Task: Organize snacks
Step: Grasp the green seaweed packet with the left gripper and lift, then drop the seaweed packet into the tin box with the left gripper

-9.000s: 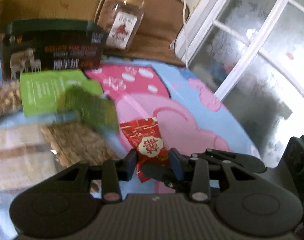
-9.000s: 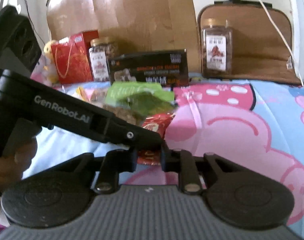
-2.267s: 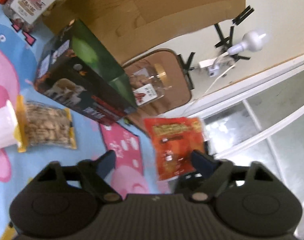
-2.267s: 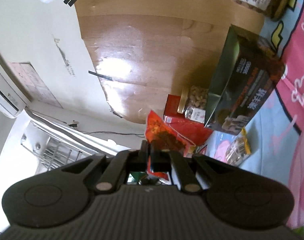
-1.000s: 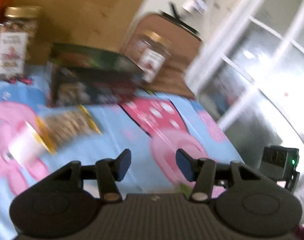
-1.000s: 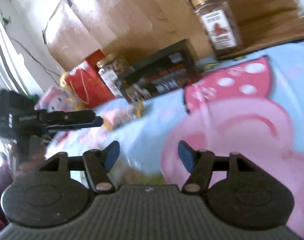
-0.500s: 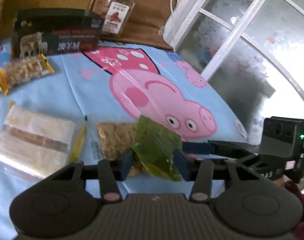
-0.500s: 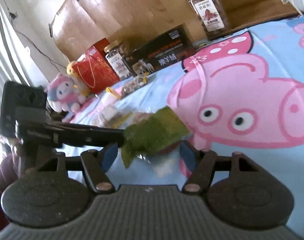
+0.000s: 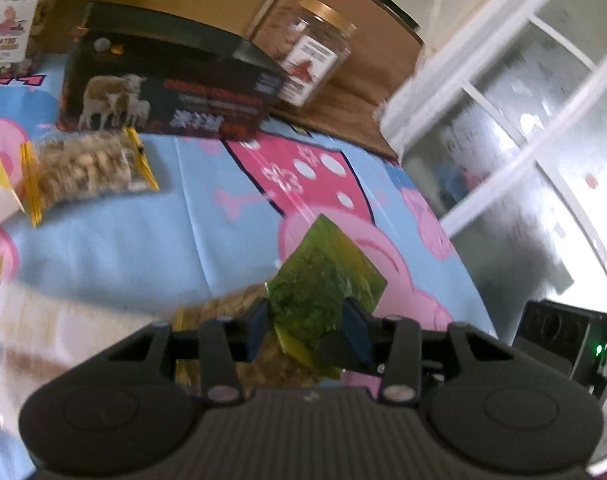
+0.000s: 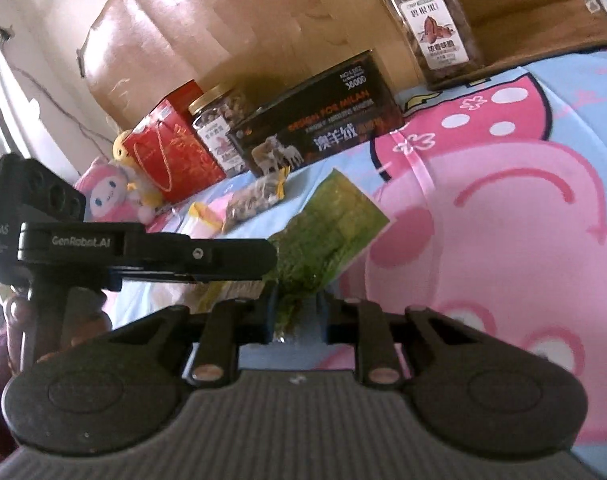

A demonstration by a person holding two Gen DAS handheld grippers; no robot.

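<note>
Here, green packet (image 9: 326,295) crinkled, glossy, tilted above blue sheet (image 9: 143,240), left gripper (image 9: 308,330) opening around it, right gripper (image 10: 296,316) closing on its lower corner.

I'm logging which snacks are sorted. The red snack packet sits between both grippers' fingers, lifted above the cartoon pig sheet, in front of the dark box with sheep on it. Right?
Not quite: the packet is green, not red, as the right wrist view shows. The rest holds: it sits between the fingers of the left gripper and right gripper, above the cartoon pig sheet, in front of the dark sheep box.
</note>
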